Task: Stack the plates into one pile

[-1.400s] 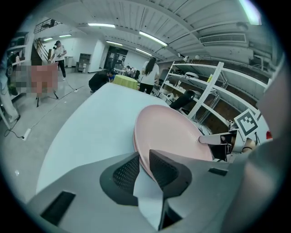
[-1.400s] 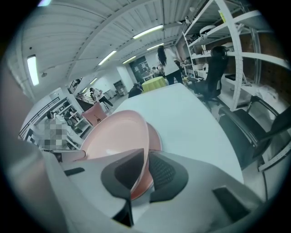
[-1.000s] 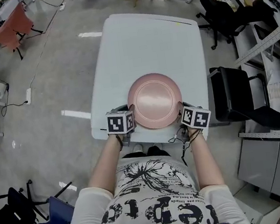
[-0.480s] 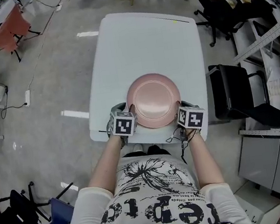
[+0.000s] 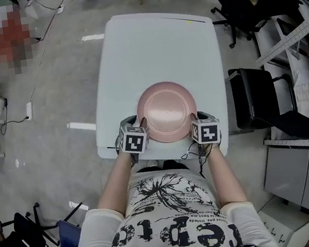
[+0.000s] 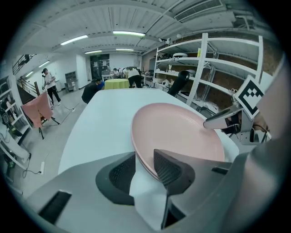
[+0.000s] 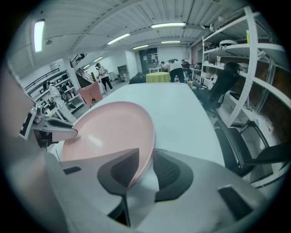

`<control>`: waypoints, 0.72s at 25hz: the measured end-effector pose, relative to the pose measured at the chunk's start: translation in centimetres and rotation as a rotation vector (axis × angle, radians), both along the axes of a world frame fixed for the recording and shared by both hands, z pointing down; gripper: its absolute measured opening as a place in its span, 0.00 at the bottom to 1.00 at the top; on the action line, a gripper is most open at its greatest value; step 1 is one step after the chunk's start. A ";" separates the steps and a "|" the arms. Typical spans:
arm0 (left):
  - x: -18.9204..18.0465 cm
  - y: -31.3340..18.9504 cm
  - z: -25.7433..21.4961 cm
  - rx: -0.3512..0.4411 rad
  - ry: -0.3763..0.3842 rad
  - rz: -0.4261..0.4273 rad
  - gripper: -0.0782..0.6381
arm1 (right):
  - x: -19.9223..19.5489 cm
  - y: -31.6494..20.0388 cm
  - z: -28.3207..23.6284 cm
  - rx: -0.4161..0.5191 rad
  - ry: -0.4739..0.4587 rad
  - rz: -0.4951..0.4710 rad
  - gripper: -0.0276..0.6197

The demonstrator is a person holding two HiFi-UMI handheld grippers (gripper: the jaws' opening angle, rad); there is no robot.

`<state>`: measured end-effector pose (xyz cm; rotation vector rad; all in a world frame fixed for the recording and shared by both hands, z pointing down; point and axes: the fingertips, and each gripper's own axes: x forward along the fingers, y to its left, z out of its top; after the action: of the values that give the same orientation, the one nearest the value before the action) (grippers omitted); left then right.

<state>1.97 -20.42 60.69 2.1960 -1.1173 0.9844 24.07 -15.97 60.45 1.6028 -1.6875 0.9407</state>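
The left gripper (image 6: pixel 144 169) straddles the left rim of the pink plates (image 5: pixel 167 111) — jaws opening, pads not pinching. The plates lie piled on the white table (image 5: pixel 154 40), near its front edge. The right gripper (image 7: pixel 146 170) straddles the right rim, jaws likewise opening.

Ceiling strip lights (image 6: pixel 127 33) shine bright; edges bend, corners darken

A white surface (image 5: pixel 155 46) runs far down the middle. A black chair (image 5: pixel 259 99) stands to its right, metal shelving (image 5: pixel 295 31) beyond it. A power strip (image 5: pixel 29 109) lies on the floor at left.
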 end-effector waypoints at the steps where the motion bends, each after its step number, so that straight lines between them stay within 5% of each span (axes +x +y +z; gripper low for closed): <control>1: 0.1 -0.1 0.0 -0.002 0.001 0.001 0.30 | 0.1 0.0 0.0 0.002 -0.002 0.000 0.20; 10: -0.8 -0.8 -2.1 0.051 0.095 -0.102 0.36 | 1.3 -0.8 -2.0 0.110 0.027 0.030 0.20; 12: -1.0 -1.3 -3.5 0.091 0.141 -0.119 0.34 | 1.8 -1.4 -4.1 0.201 0.041 0.043 0.05; 14: -1.0 -1.7 -4.8 0.121 0.168 -0.130 0.21 | 1.9 -2.1 -6.7 0.323 0.031 0.047 0.05; 18: -0.4 -2.1 -7.3 0.171 0.227 -0.122 0.13 | 1.6 -2.7 -10.9 0.489 0.012 0.017 0.05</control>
<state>1.58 -22.52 53.35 2.2735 -1.2488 0.5898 25.70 -18.63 49.56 1.9233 -2.0035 0.5436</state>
